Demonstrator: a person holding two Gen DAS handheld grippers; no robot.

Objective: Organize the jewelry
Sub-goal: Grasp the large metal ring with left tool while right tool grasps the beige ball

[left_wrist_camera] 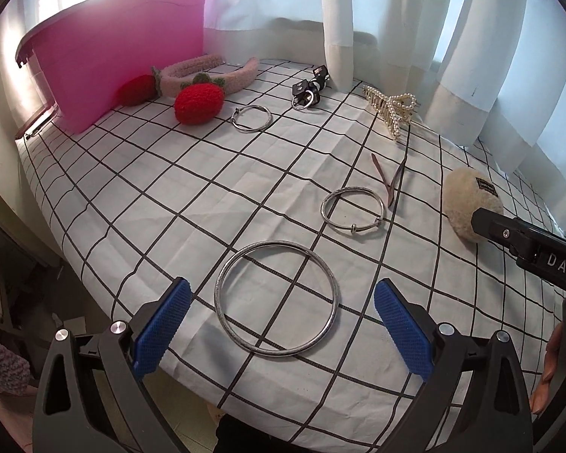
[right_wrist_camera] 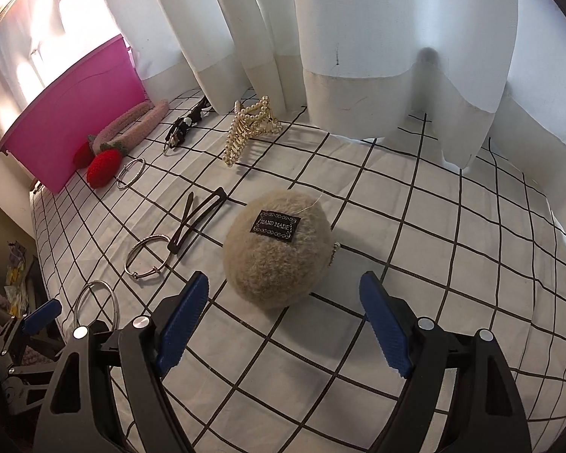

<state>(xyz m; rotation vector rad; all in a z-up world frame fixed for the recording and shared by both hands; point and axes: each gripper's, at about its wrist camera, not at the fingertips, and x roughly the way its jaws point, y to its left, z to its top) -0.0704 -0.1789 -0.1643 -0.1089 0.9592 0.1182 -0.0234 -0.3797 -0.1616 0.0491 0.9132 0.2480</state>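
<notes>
A large silver bangle (left_wrist_camera: pixel 222 309) lies flat on the checked cloth, between the tips of my open left gripper (left_wrist_camera: pixel 281 294). A smaller silver bangle (left_wrist_camera: pixel 352 225) and a brown hair clip (left_wrist_camera: pixel 388 185) lie beyond it. A fuzzy beige ball with a black label (right_wrist_camera: pixel 275 256) sits just ahead of my open, empty right gripper (right_wrist_camera: pixel 283 302). A pearl claw clip (right_wrist_camera: pixel 245 130), a third thin bangle (left_wrist_camera: pixel 251 119) and a black key-ring charm (left_wrist_camera: pixel 307 92) lie farther back. The pink bin (left_wrist_camera: pixel 105 60) stands at the far left.
A pink fluffy headband with two red knitted strawberries (left_wrist_camera: pixel 198 104) lies by the bin. White curtains (right_wrist_camera: pixel 358 37) hang along the far side and rest on the cloth. The table edge runs close to my left gripper, with a drop beyond it.
</notes>
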